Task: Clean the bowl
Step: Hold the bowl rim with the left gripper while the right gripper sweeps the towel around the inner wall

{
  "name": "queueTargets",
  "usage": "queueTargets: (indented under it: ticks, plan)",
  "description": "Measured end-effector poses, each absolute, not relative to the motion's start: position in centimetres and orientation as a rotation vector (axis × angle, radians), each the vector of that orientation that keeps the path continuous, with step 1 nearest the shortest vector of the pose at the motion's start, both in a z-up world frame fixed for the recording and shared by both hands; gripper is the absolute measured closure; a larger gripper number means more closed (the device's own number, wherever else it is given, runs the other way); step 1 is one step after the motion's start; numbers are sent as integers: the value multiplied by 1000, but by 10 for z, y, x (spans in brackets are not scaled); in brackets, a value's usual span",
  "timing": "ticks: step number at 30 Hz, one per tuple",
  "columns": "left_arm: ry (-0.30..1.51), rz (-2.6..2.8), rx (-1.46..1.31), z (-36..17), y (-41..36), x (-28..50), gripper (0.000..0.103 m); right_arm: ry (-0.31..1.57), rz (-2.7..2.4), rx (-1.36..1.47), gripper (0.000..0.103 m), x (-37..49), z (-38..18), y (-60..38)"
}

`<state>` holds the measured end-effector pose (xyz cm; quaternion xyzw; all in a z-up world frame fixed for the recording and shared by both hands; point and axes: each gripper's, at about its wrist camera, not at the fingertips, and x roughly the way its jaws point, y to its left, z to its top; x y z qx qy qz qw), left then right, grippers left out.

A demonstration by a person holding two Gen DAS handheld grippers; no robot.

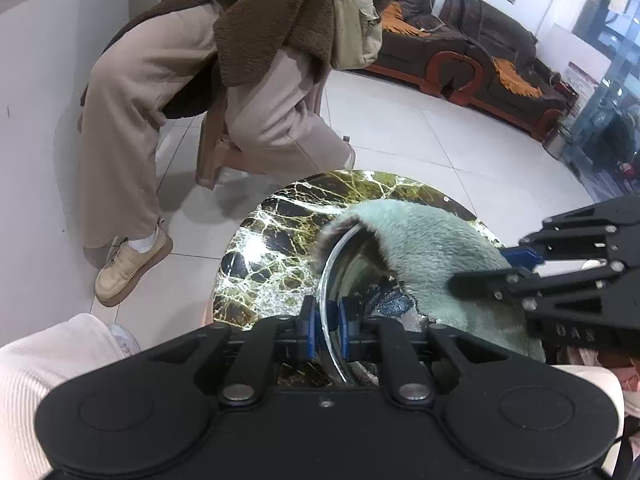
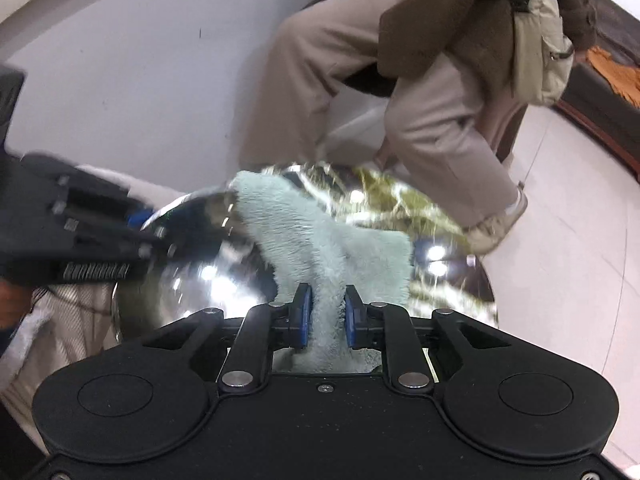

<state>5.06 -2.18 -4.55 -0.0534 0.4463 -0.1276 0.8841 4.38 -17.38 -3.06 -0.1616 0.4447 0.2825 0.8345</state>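
Note:
A shiny steel bowl point(image 1: 334, 264) stands tilted on a small round marble table point(image 1: 272, 248). My left gripper point(image 1: 328, 328) is shut on the bowl's near rim, one blue pad on each side of the edge. A pale green fluffy cloth point(image 1: 424, 248) drapes over the far rim into the bowl. In the right wrist view my right gripper point(image 2: 326, 316) is shut on a fold of the cloth point(image 2: 316, 236), which lies against the bowl point(image 2: 208, 268). The left gripper point(image 2: 138, 218) shows blurred at the bowl's left edge. The right gripper point(image 1: 508, 266) reaches in from the right.
A person in beige trousers and a brown coat point(image 1: 200, 80) sits on a stool just beyond the table. A dark sofa point(image 1: 480, 52) lines the far wall. White tile floor point(image 1: 420, 140) surrounds the table; a white wall is at the left. A white-trousered knee point(image 1: 40, 372) is near left.

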Motion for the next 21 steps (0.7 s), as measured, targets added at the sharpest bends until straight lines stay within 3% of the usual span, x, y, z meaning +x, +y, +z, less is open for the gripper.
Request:
queueTargets:
  ticks: [6,14,21]
  plan:
    - [931,-263,-92,-44,-24,50,91,882,614,-386,87,60,-23,-154]
    - [930,-270,-103,-47,-24,49,91,949,567,-272,87,41,-38,-184]
    - [939,-277,-82,-47,-22,51,90,903,571,-382,87,58,-31,-157]
